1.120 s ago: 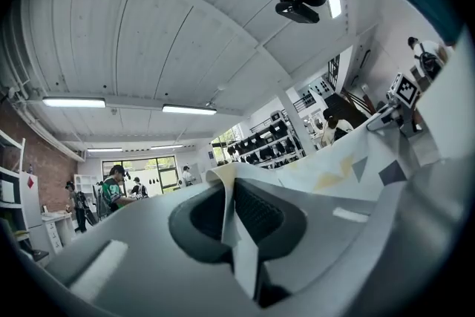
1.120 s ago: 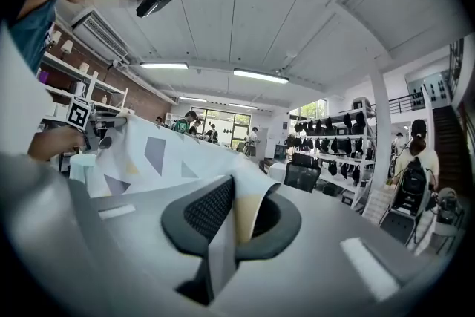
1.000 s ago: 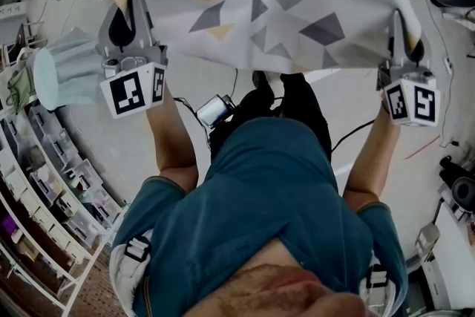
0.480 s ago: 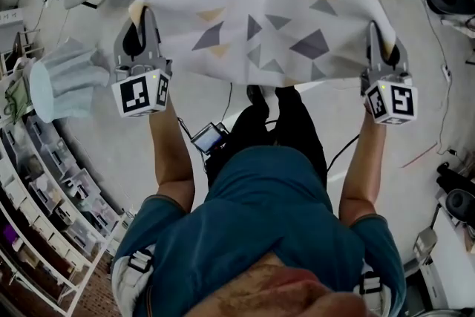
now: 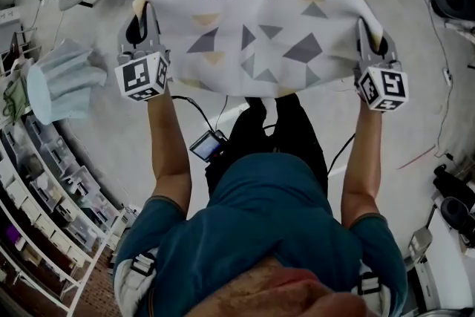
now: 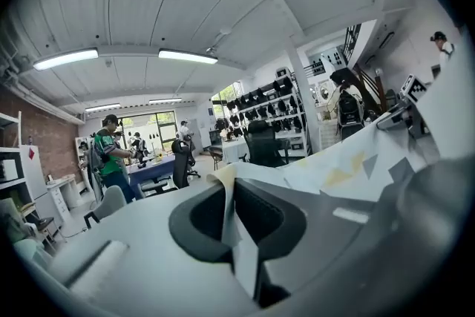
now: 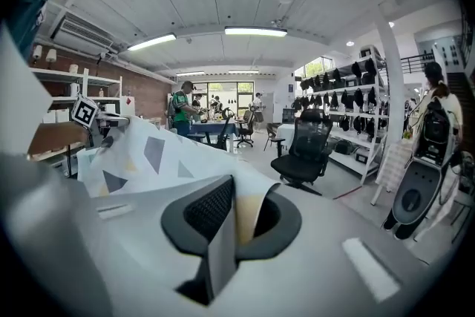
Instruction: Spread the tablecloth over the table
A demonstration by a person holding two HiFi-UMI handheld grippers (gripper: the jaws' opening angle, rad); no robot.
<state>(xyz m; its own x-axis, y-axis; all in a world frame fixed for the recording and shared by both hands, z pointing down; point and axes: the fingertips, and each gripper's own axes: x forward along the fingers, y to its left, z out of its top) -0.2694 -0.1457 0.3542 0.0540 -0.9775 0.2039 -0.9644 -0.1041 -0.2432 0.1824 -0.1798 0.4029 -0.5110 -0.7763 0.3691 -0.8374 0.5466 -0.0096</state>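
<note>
- The tablecloth [image 5: 260, 18], thin white fabric printed with grey and yellow triangles, hangs spread in the air ahead of the person.
- The fingers [image 6: 200, 223] of the left gripper [image 5: 143, 15] are clamped on the near corner at the person's left. Those of the right gripper [image 5: 369, 32] pinch the opposite near corner.
- It looks light, limp and liable to billow, so corner holds kept wide apart suit it.

The tablecloth [image 5: 260, 18], white with grey and yellowish triangles, is held spread in the air, its near corners clamped by the left gripper [image 5: 142, 17] and right gripper [image 5: 369, 32].
</note>
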